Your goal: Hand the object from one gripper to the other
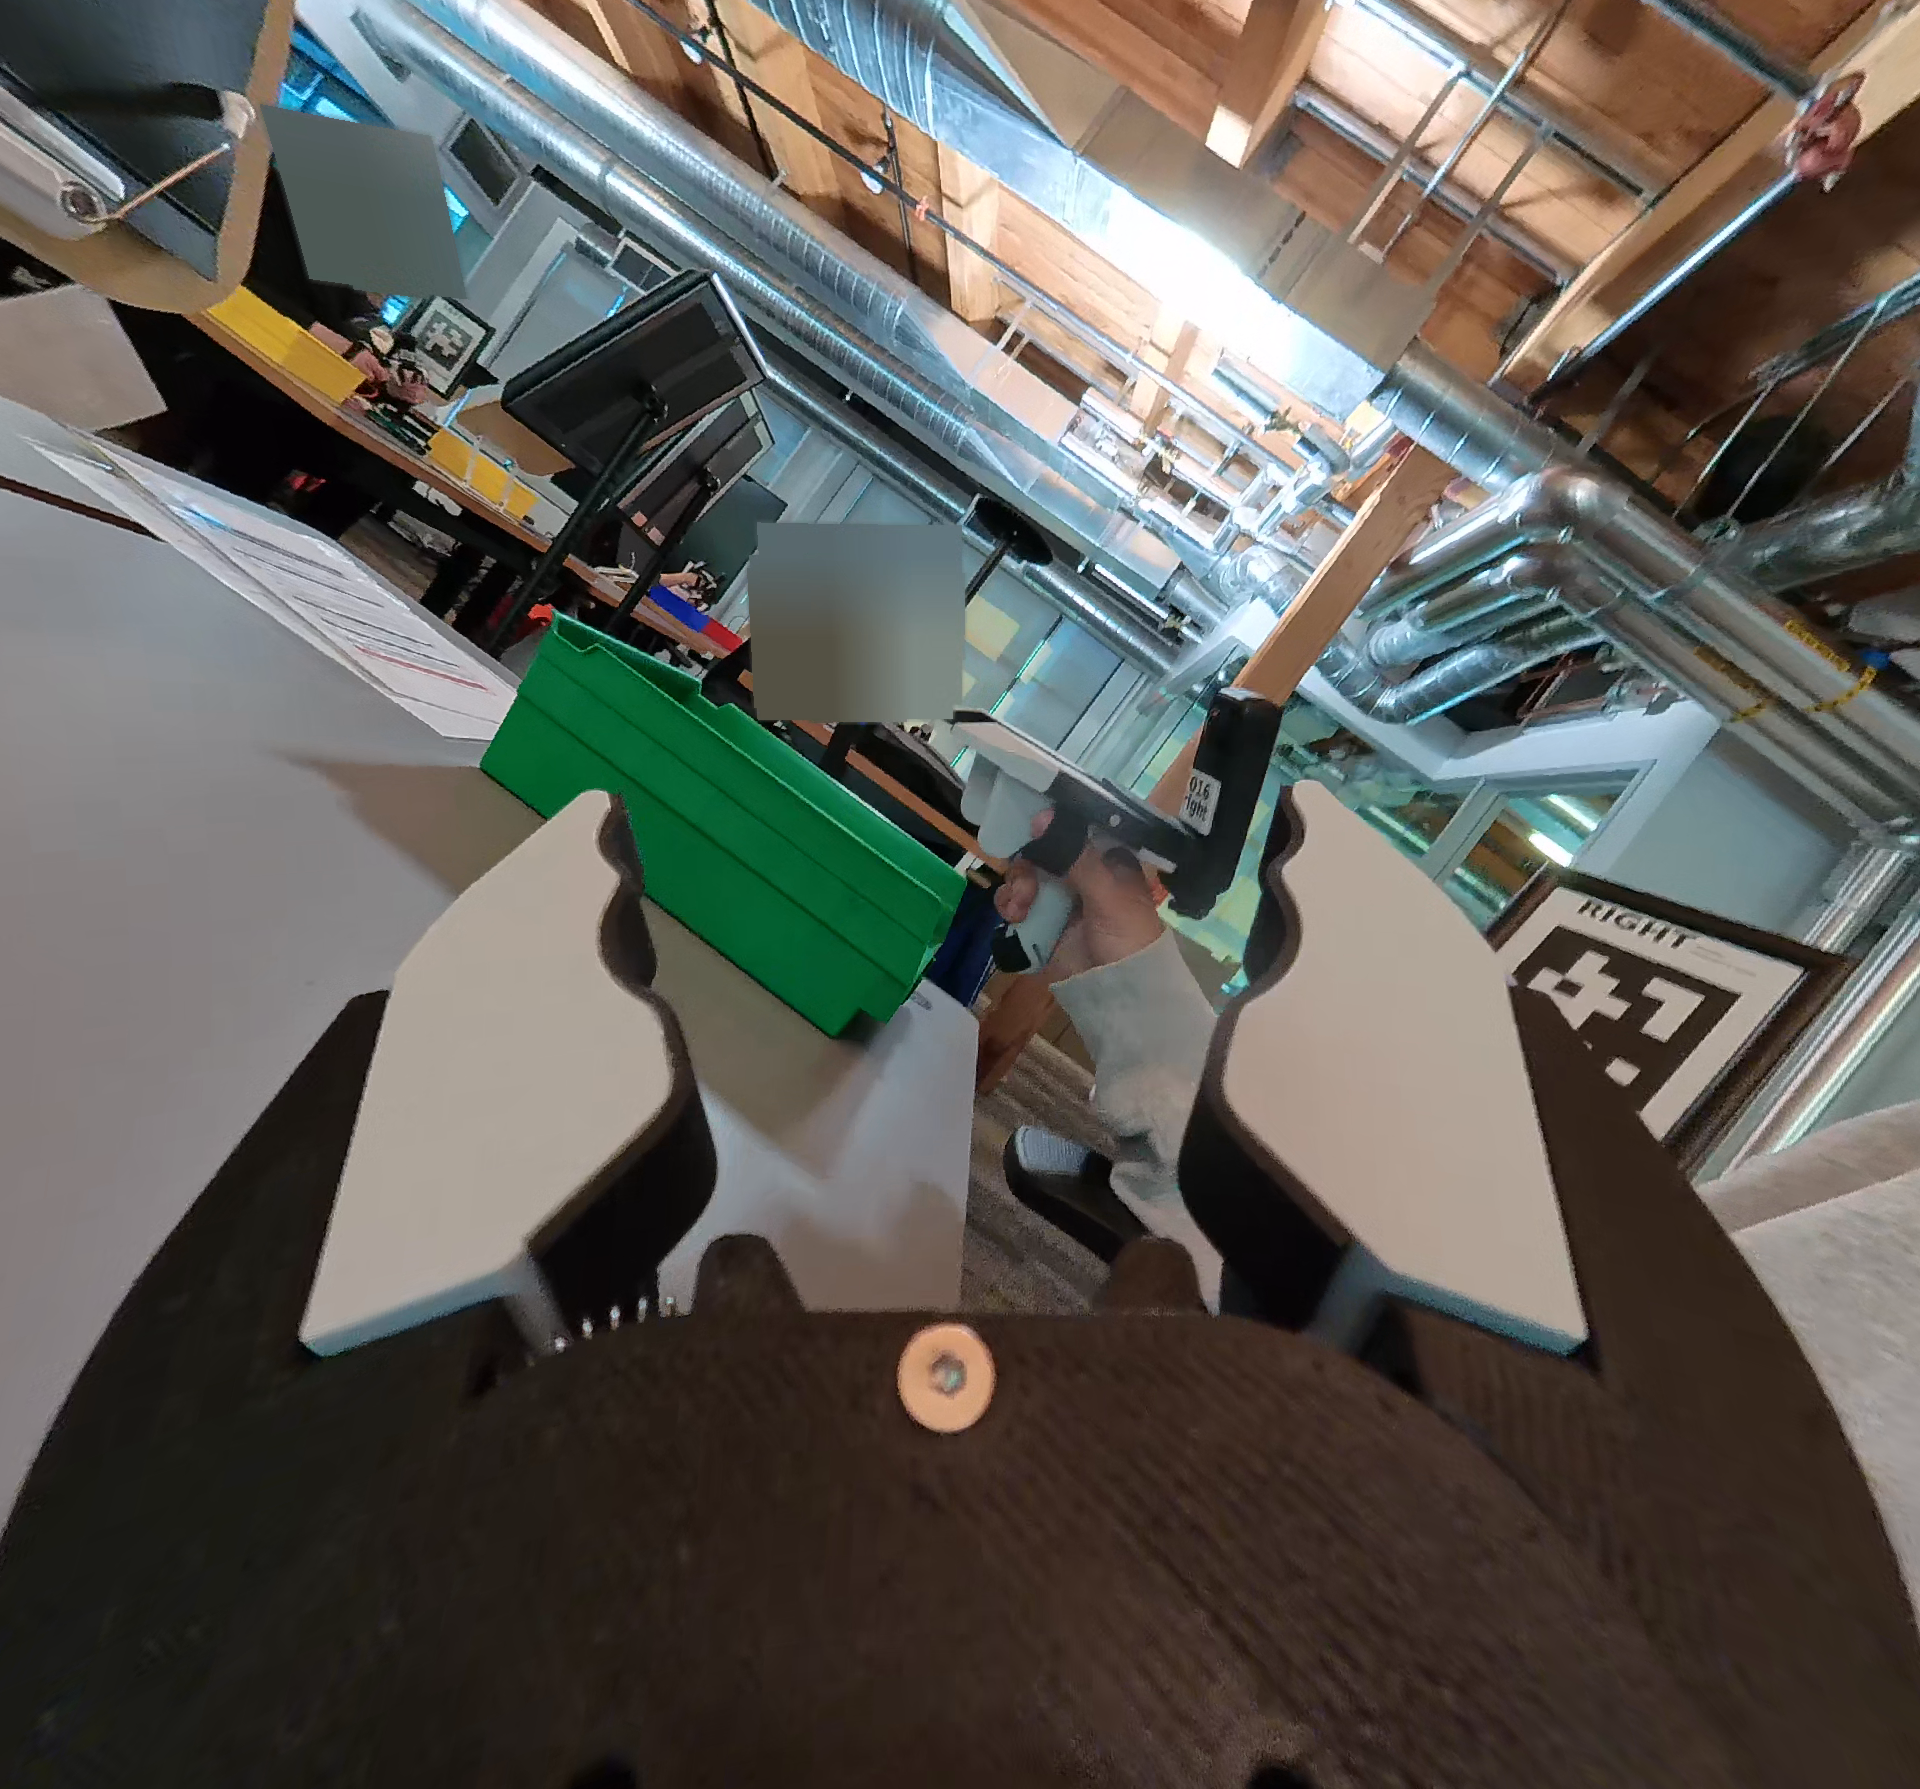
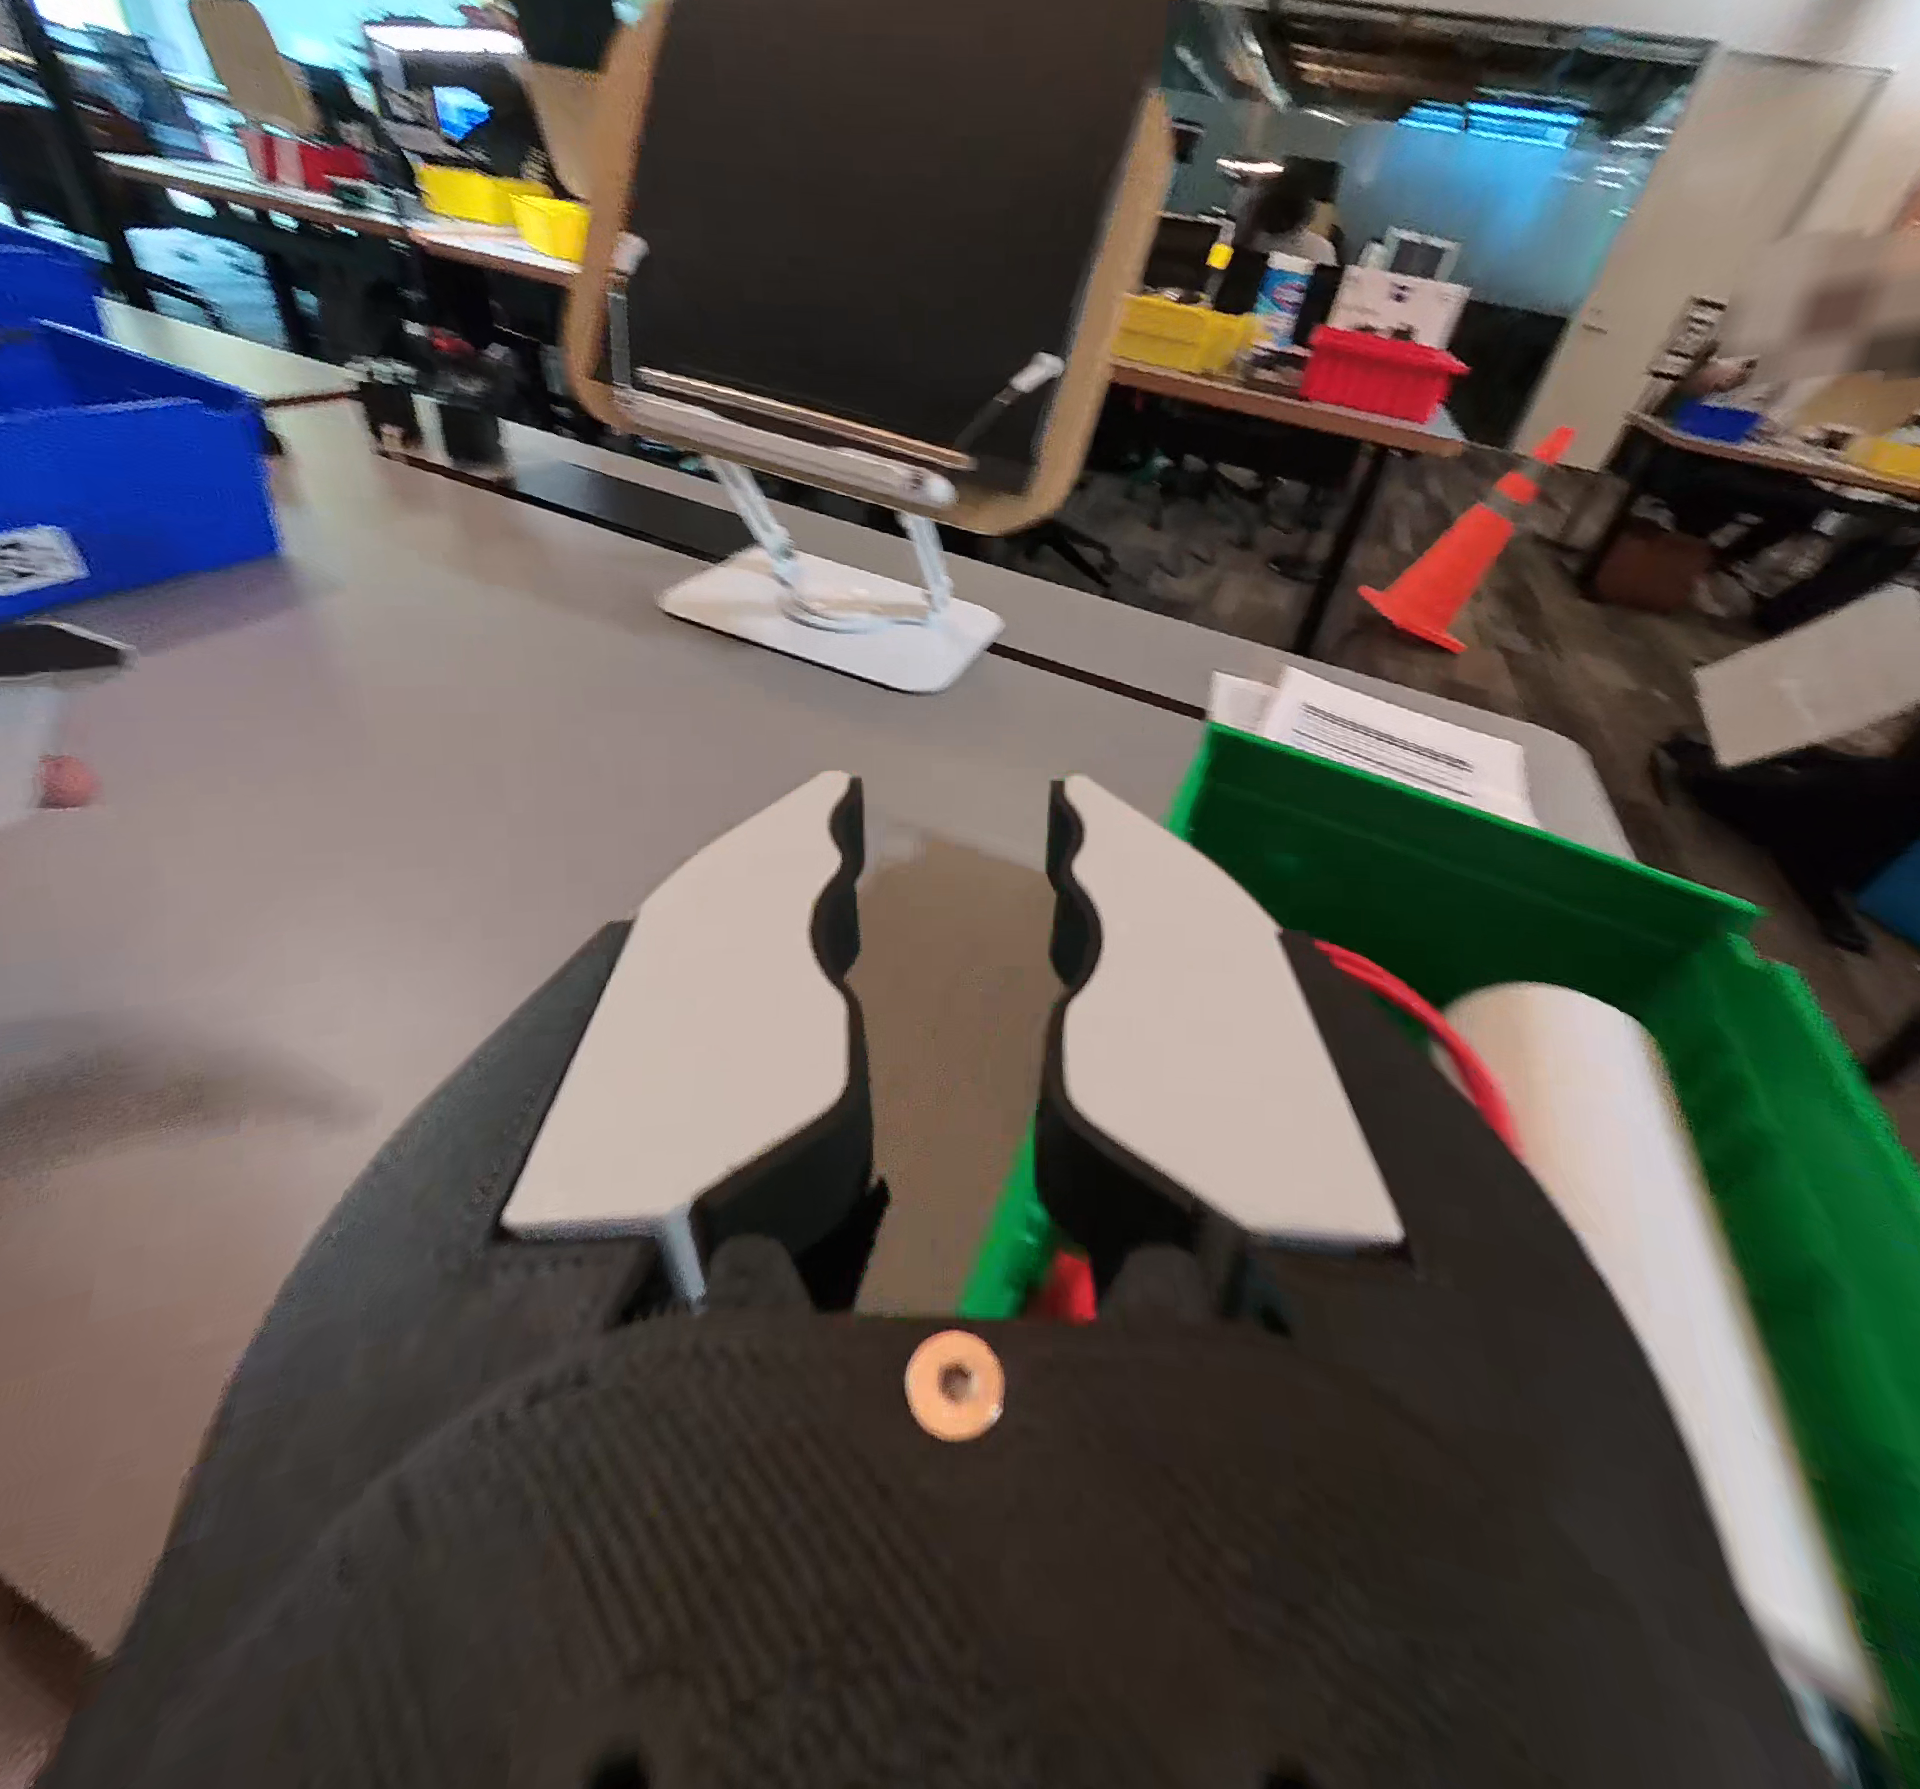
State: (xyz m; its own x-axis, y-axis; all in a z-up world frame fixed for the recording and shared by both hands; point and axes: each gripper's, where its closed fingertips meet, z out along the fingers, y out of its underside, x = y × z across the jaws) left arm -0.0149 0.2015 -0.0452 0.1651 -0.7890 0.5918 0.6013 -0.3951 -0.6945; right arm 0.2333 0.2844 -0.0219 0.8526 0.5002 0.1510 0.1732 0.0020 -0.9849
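White, a roll (image 2: 1621, 1209) lies in the green bin (image 2: 1475, 866), just right of the right gripper (image 2: 956, 794), long axis roughly along its empty, slightly parted fingers. The left gripper (image 1: 945, 814), farther off, gapes empty.

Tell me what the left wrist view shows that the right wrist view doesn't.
Only the left wrist view shows the open left gripper, wooden ceiling beams and the far right gripper. Only the right wrist view shows the open, empty right gripper, a white roll inside the bin, and a blue bin. Both show the green plastic bin on the grey table.
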